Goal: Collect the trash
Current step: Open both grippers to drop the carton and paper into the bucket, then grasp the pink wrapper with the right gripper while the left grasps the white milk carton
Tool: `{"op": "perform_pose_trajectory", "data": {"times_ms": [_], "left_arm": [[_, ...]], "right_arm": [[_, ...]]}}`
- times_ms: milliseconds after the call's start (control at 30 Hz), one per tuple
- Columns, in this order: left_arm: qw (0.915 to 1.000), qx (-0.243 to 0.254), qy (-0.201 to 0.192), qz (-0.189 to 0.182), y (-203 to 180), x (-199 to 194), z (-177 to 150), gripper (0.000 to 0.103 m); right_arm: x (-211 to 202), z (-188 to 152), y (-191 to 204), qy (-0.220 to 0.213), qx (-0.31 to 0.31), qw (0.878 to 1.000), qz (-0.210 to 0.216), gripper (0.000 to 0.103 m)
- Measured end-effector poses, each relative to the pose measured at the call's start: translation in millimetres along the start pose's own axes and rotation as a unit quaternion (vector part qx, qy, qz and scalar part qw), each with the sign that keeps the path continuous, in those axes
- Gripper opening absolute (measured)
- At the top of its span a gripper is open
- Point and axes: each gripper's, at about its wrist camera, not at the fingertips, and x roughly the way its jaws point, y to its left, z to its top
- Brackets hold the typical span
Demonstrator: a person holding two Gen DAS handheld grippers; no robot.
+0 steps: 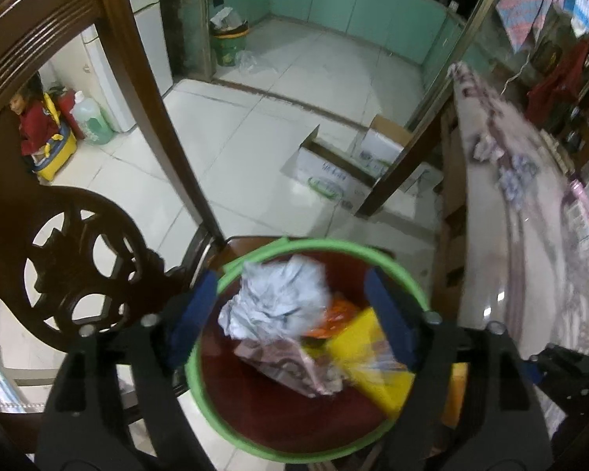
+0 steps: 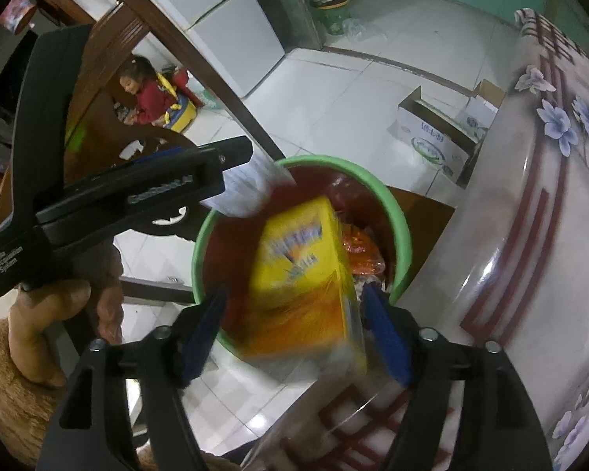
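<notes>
Both grippers hang over the green-rimmed bin, which serves as the landmark here: it stands on a dark chair seat just beside the flowered table. This looks like the drop step of collecting trash. The left gripper points down into the bin with its jaws spread and nothing pressed between the blue pads; the crumpled paper lies below them, on top of the pile inside the bin, apparently let go. The right gripper also points into the bin, with its jaws standing wide. The yellow box sits between them, tilted, its far end already inside the bin and its near end over the rim. It is blurred, and there is a gap on the left side, so it seems released rather than clamped, though contact on the right pad cannot be ruled out. An orange wrapper and a pinkish bag already lie in the bin. More crumpled scraps remain on the table beyond the bin. Next, judging from this, both grippers should lift clear of the rim without tipping the bin, then swing to the table for those scraps.
</notes>
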Motion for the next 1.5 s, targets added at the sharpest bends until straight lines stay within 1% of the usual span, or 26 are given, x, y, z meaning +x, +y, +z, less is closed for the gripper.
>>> {"op": "perform_pose_trajectory", "data": {"times_ms": [167, 267, 400, 467, 567, 667, 733, 800, 900, 933, 967, 1100, 1167, 1200, 1233, 1300, 1333, 1367, 1433, 1500], "left_arm": [[0.9999, 0.012, -0.011, 0.001, -11, -17, 5, 0.077], [0.9993, 0.019, -0.031, -0.005, -22, -36, 7, 0.081], [0.9966, 0.047, -0.066, -0.013, -49, -70, 13, 0.083], [0.9941, 0.06, -0.086, -0.026, -66, -91, 15, 0.086], [0.9894, 0.079, -0.112, -0.05, -93, -113, 14, 0.089], [0.9852, 0.1, -0.119, -0.071, -122, -123, 7, 0.09], [0.984, 0.113, -0.111, -0.082, -139, -120, 1, 0.09], [0.9835, 0.121, -0.101, -0.089, -155, -114, -6, 0.09], [0.9836, 0.125, -0.076, -0.105, -181, -102, -18, 0.09], [0.9835, 0.126, -0.069, -0.11, -192, -98, -21, 0.09], [0.9832, 0.127, -0.063, -0.115, -204, -95, -24, 0.09], [0.9812, 0.134, -0.049, -0.13, -246, -86, -37, 0.09], [0.9804, 0.138, -0.039, -0.134, -271, -79, -43, 0.09], [0.9802, 0.139, -0.034, -0.136, -281, -76, -45, 0.09], [0.9799, 0.14, -0.027, -0.139, -296, -71, -48, 0.09], [0.9795, 0.141, -0.017, -0.142, -318, -67, -54, 0.09], [0.979, 0.143, -0.01, -0.145, -332, -64, -55, 0.09], [0.9784, 0.143, -0.007, -0.149, -345, -62, -56, 0.09], [0.9775, 0.141, -0.005, -0.157, -365, -58, -53, 0.09], [0.9775, 0.133, -0.005, -0.164, -389, -51, -47, 0.09]], "right_arm": [[-23, -3, -7, -0.022, -0.001, 1.0, -0.009, 0.071], [-43, -9, -13, -0.045, 0.003, 0.999, -0.021, 0.072], [-73, -18, -26, -0.084, 0.018, 0.996, -0.035, 0.074], [-92, -26, -35, -0.107, 0.024, 0.993, -0.05, 0.076], [-112, -36, -46, -0.129, 0.033, 0.989, -0.065, 0.076], [-131, -49, -67, -0.146, 0.041, 0.985, -0.085, 0.076], [-143, -58, -87, -0.153, 0.052, 0.981, -0.103, 0.076], [-157, -67, -114, -0.16, 0.068, 0.977, -0.122, 0.076], [-193, -78, -174, -0.175, 0.103, 0.966, -0.159, 0.074], [-203, -83, -191, -0.178, 0.112, 0.963, -0.17, 0.073], [-215, -85, -210, -0.182, 0.121, 0.958, -0.184, 0.069], [-261, -86, -297, -0.192, 0.151, 0.94, -0.236, 0.066], [-274, -85, -331, -0.191, 0.151, 0.935, -0.257, 0.064], [-280, -80, -355, -0.187, 0.148, 0.932, -0.273, 0.064], [-281, -77, -370, -0.182, 0.145, 0.93, -0.284, 0.064], [-278, -67, -407, -0.16, 0.137, 0.928, -0.308, 0.056], [-273, -59, -432, -0.143, 0.137, 0.928, -0.316, 0.045], [-270, -55, -450, -0.132, 0.14, 0.928, -0.318, 0.039], [-262, -45, -482, -0.119, 0.145, 0.93, -0.316, 0.039], [-253, -34, -506, -0.113, 0.133, 0.931, -0.321, 0.039]]}}
